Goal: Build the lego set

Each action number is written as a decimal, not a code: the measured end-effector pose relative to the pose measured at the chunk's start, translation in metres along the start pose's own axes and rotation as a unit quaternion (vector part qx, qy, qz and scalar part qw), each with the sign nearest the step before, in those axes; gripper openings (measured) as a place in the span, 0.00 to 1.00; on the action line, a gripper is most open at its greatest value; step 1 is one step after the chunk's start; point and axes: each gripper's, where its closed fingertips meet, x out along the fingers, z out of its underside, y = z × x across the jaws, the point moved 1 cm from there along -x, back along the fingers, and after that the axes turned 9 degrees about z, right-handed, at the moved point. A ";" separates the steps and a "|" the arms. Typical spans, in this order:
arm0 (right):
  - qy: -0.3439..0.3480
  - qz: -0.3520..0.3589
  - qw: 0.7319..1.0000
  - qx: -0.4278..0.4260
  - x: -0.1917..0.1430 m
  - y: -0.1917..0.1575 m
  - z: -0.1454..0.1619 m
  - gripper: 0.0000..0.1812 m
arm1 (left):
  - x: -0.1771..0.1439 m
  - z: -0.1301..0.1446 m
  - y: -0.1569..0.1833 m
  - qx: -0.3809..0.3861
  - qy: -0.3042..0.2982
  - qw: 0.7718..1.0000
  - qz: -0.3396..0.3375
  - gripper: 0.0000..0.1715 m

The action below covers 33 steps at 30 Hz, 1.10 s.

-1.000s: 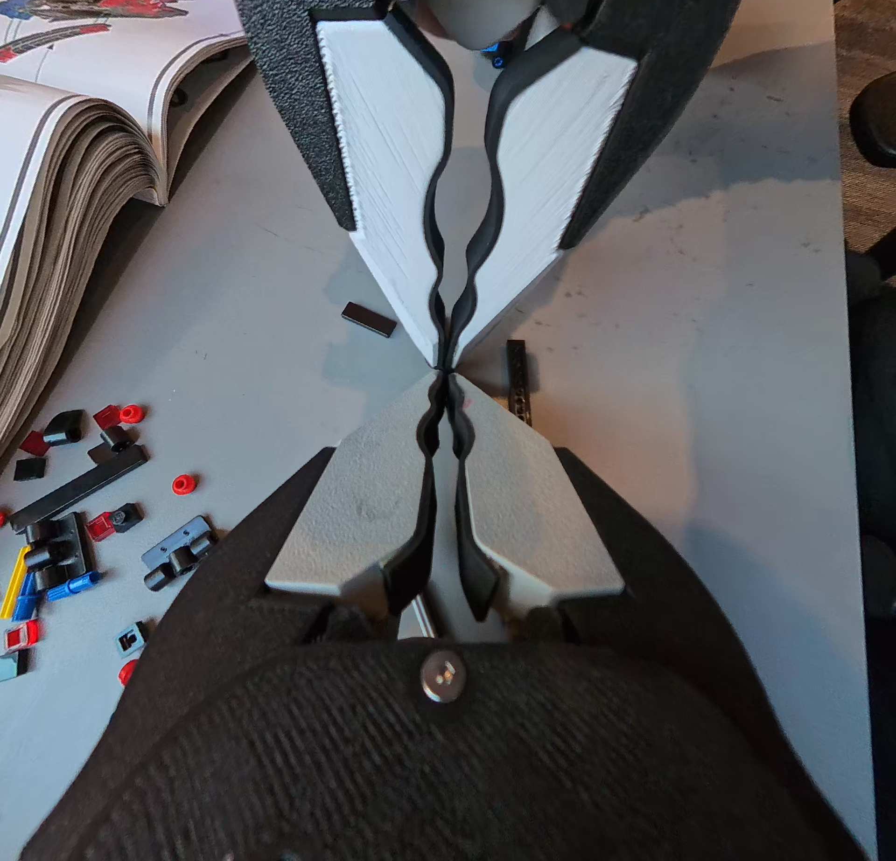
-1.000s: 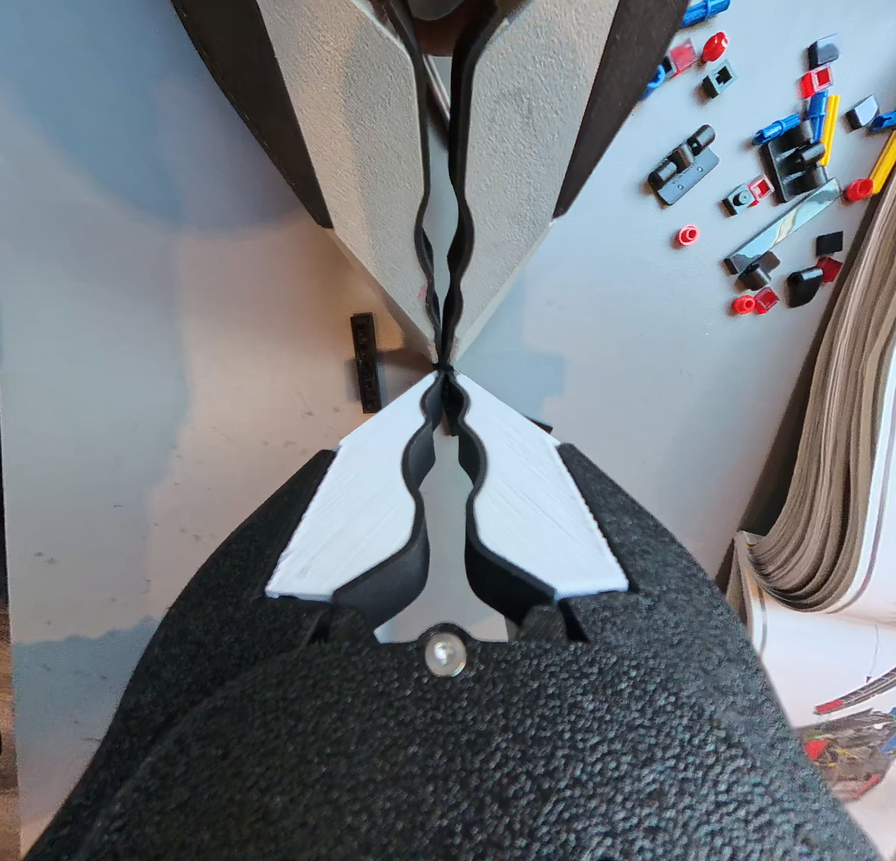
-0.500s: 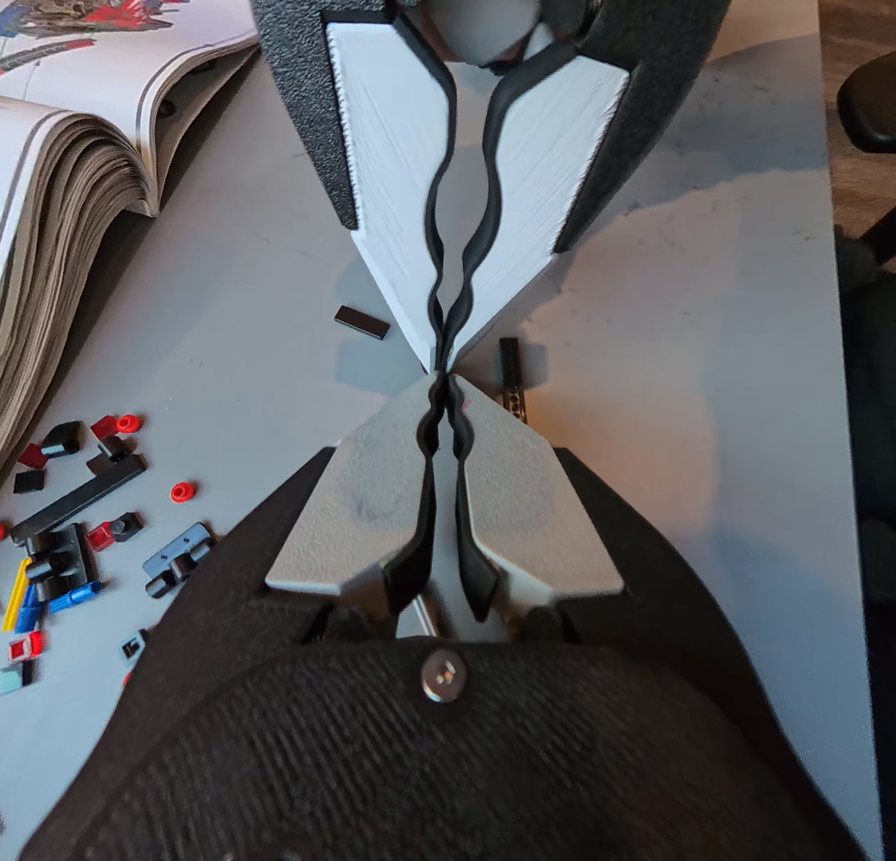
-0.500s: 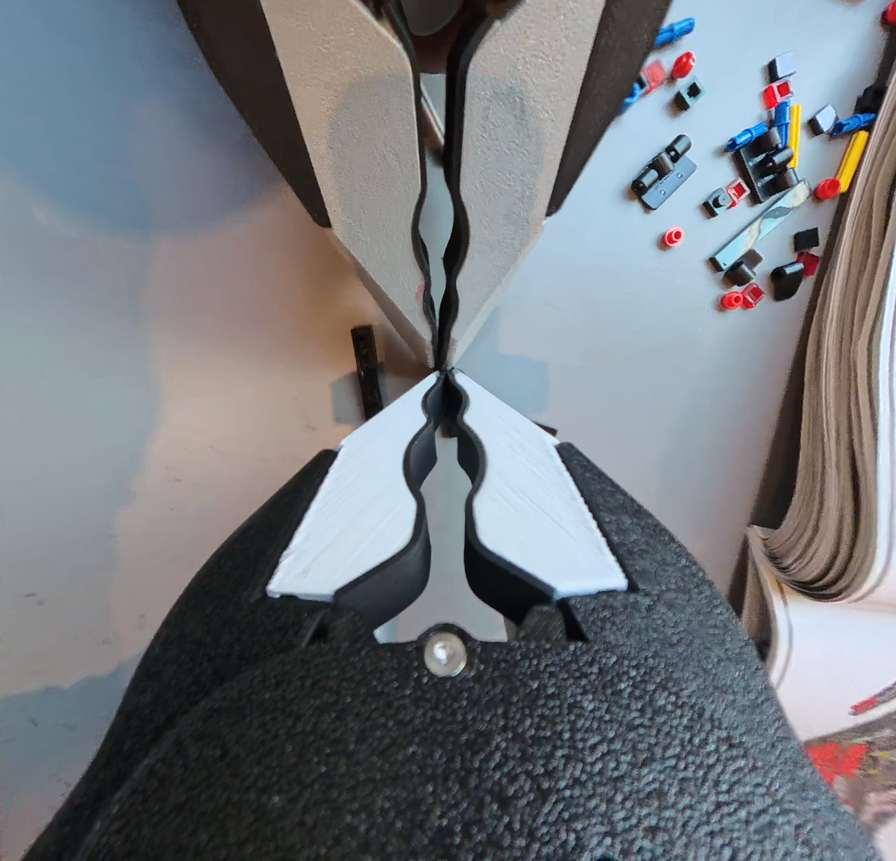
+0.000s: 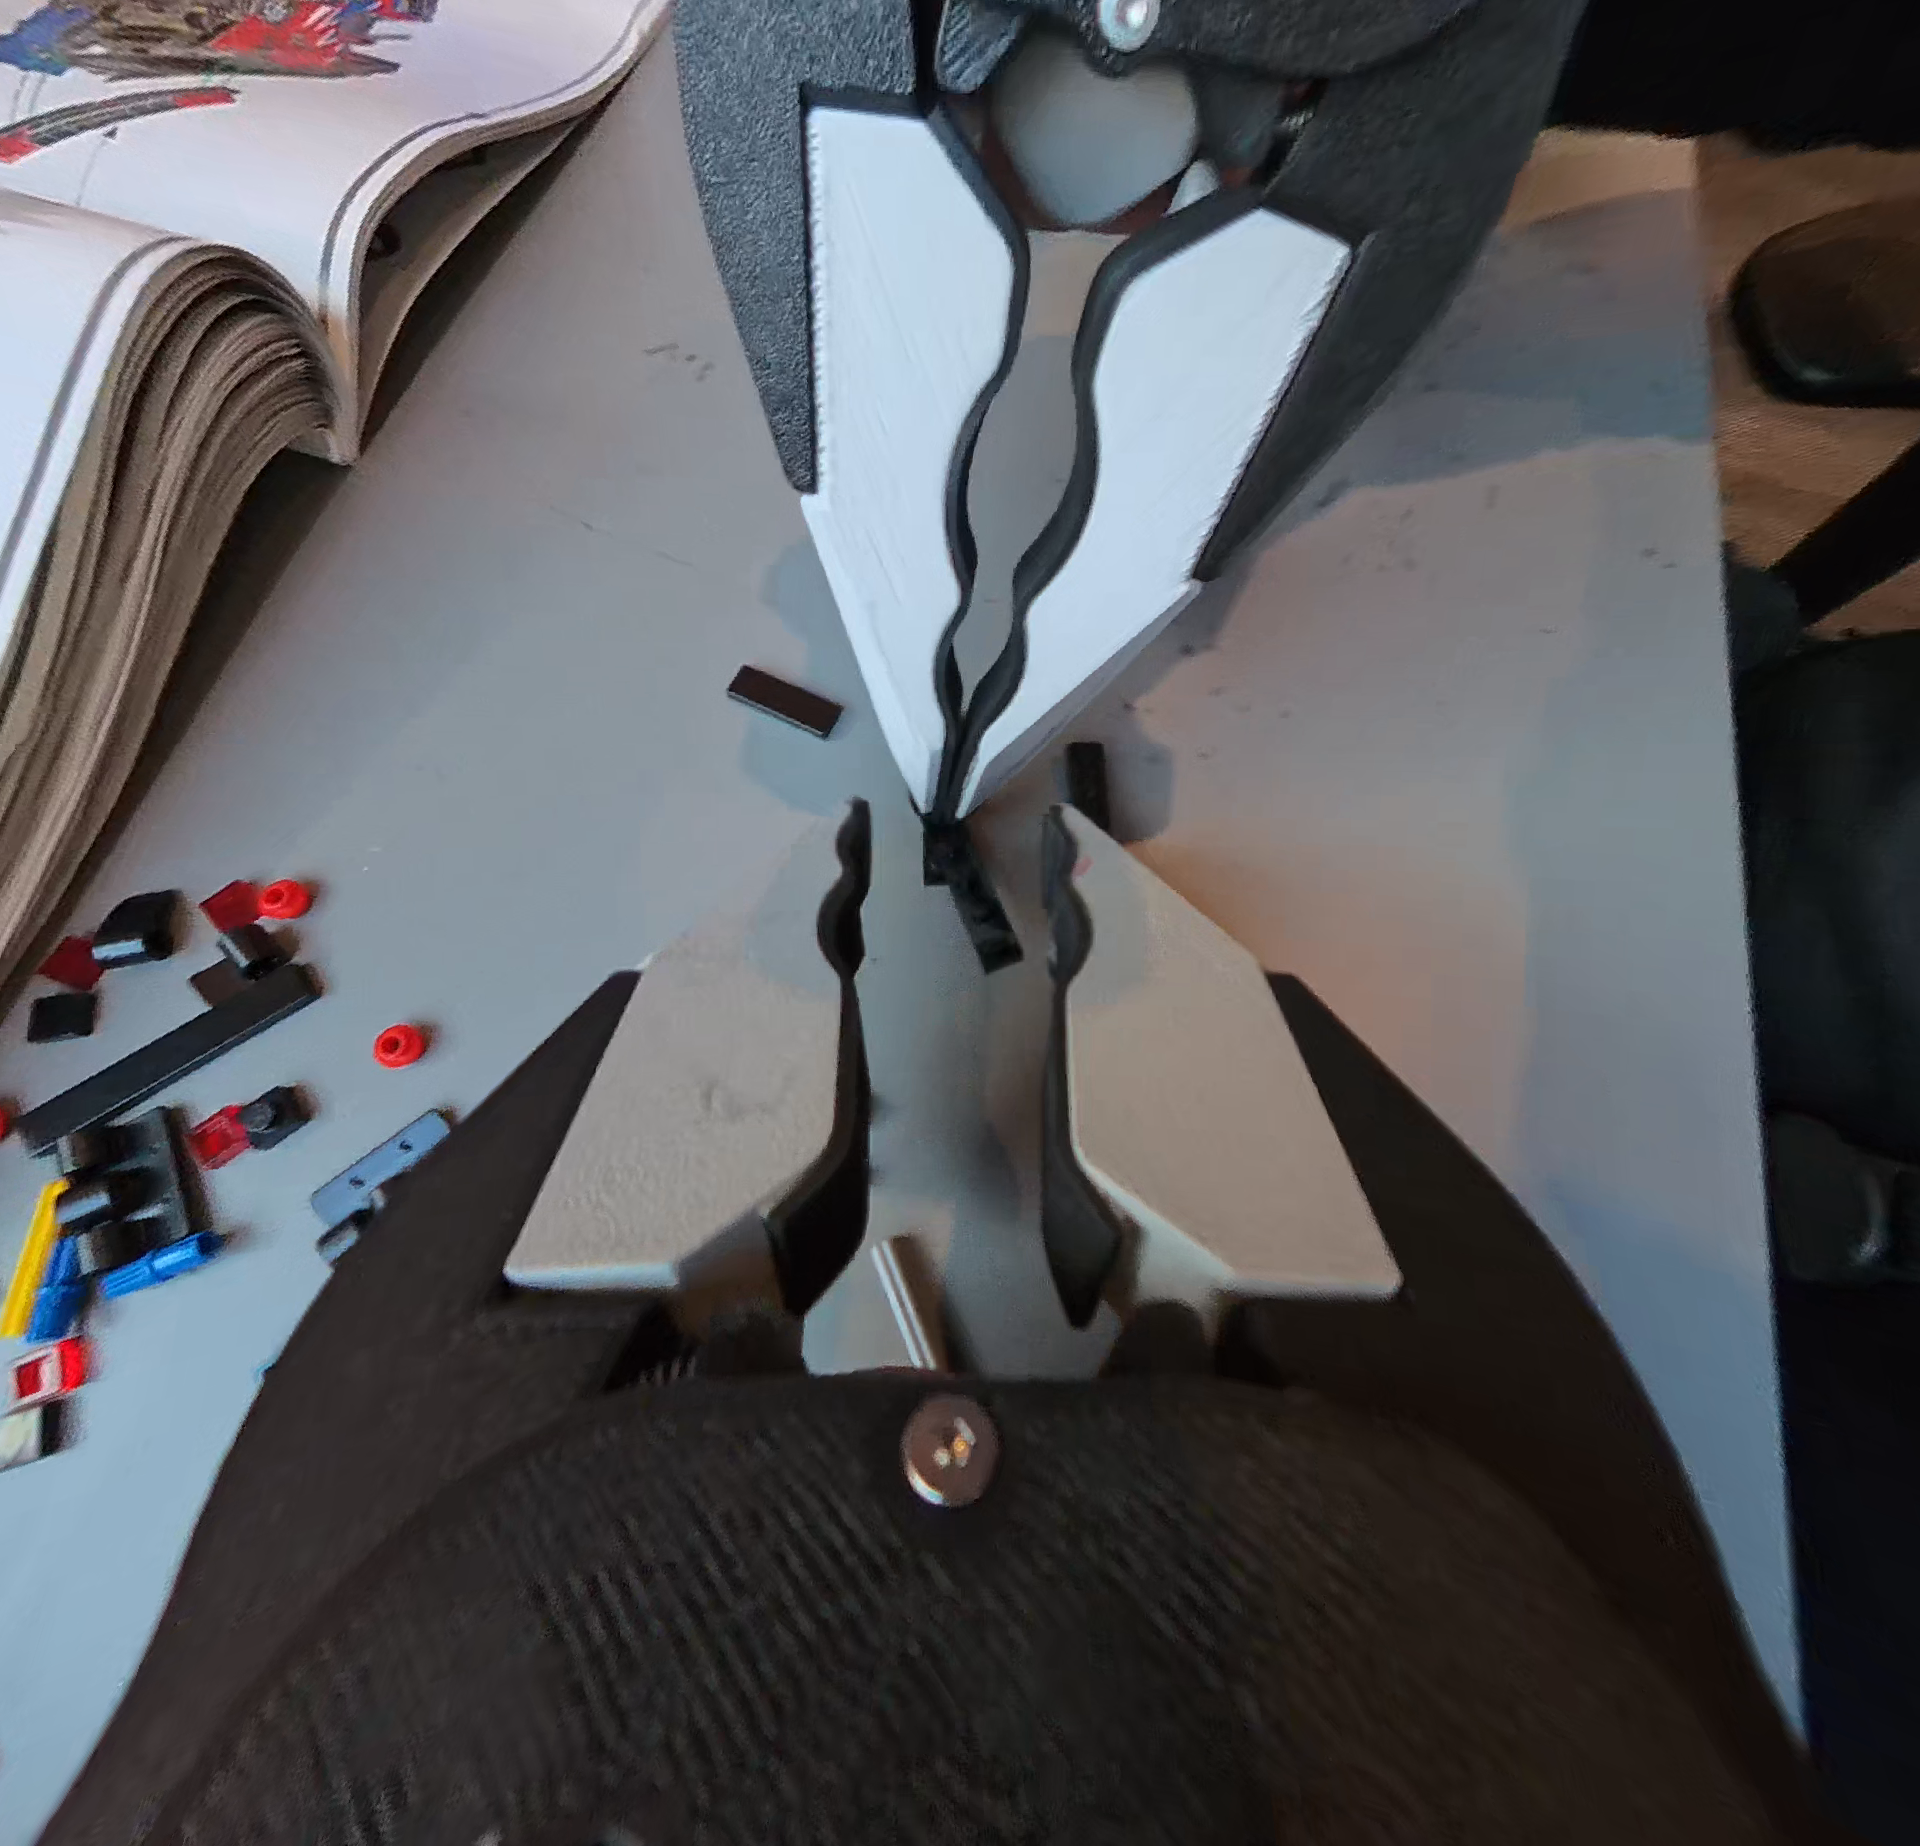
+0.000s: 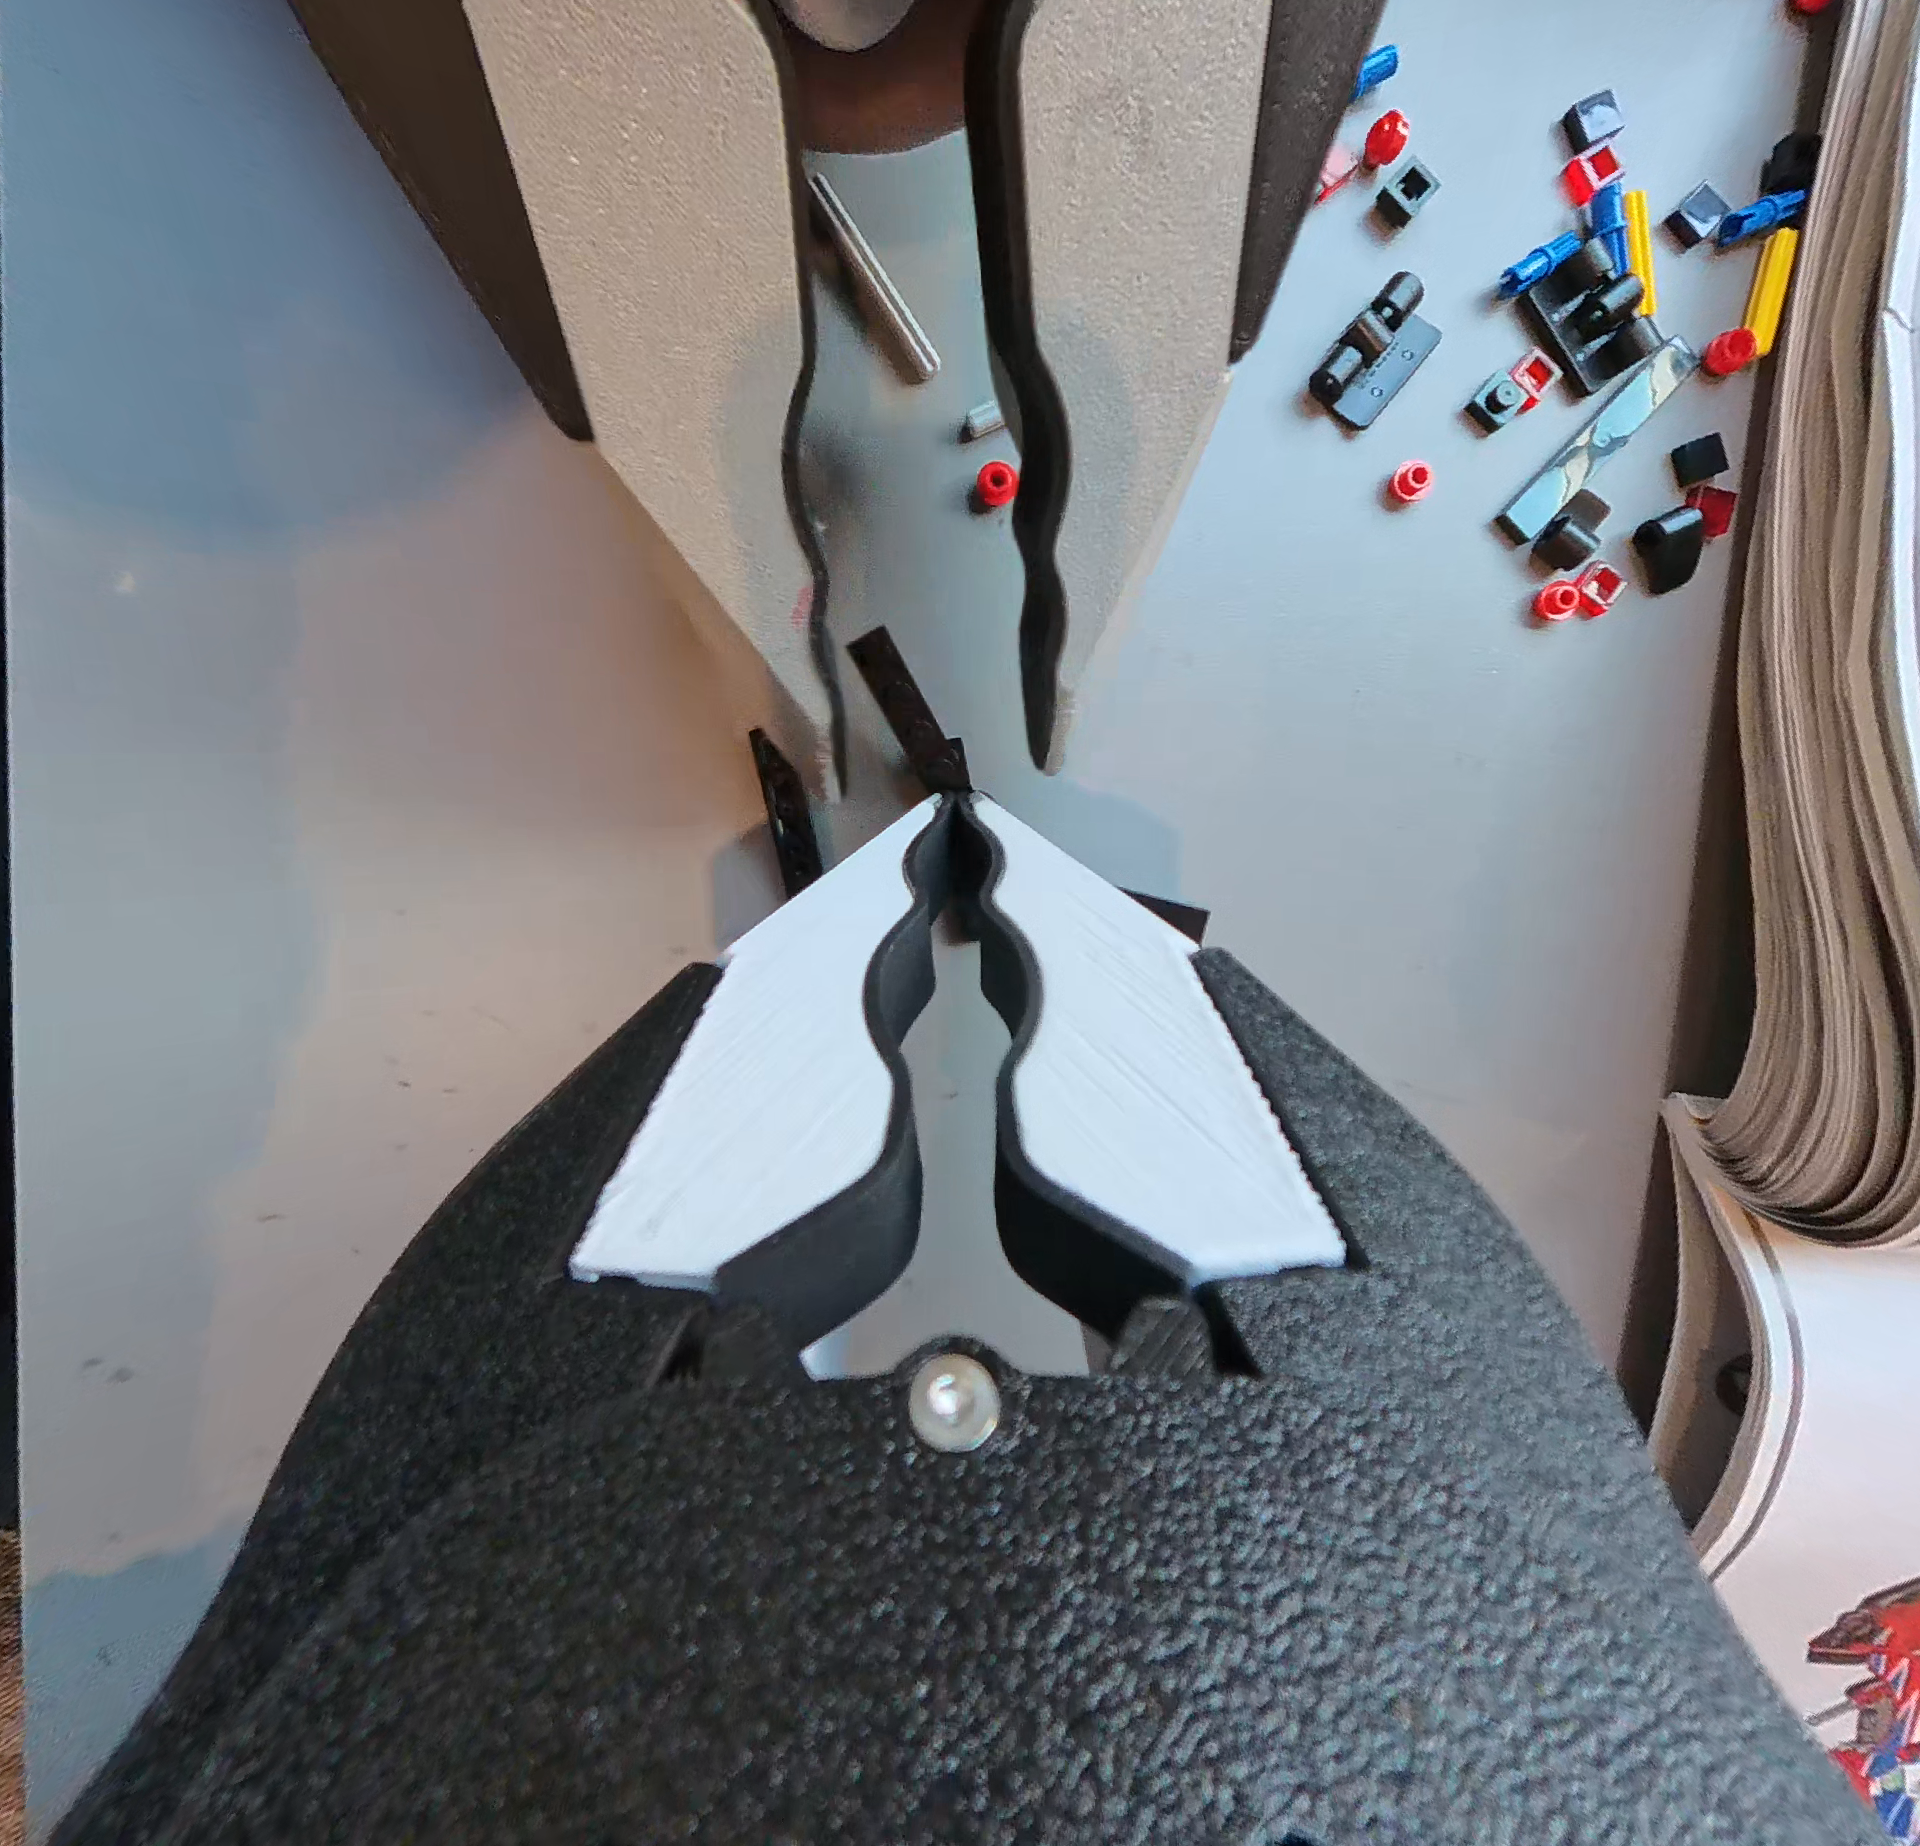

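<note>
My left gripper [image 5: 954, 815] is open, and its grey fingers [image 6: 665, 290] reach down from the top of the right wrist view. My right gripper [image 6: 951, 802] is shut on one end of a small black lego strip [image 5: 971, 903]. Its white fingers [image 5: 904, 446] point at me in the left wrist view. The strip [image 6: 902, 703] hangs between the open left jaws, just above the grey table [image 5: 540, 716], and seems clear of both. A long black beam [image 5: 1086, 778] and a flat black tile [image 5: 781, 700] lie on the table beside the tips.
Loose lego pieces [image 5: 156, 1121] in black, red, blue and yellow lie to my left, beside a thick open instruction book [image 5: 156, 290]. A grey rod [image 6: 873, 279] and a red stud [image 6: 995, 485] lie under the left gripper. The table edge and a chair [image 5: 1829, 321] are right. My left and right fingertips are right by each other. Left tips and right tips are each some 4 centimeters from the flat black tile [image 5: 781, 700].
My left gripper has opened and let go of the black strip. My right gripper stays shut on it. Both grippers had met tip to tip before.
</note>
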 end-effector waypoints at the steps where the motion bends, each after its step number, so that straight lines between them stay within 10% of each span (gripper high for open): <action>1: 0.000 0.001 1.000 -0.001 0.000 0.000 0.000 0.00 | 0.001 0.000 0.001 0.000 -0.003 1.000 0.005 0.18; 33: 0.005 -0.008 1.000 -0.001 0.000 0.000 0.000 0.00 | 0.008 0.015 -0.005 0.040 -0.053 0.998 -0.003 0.03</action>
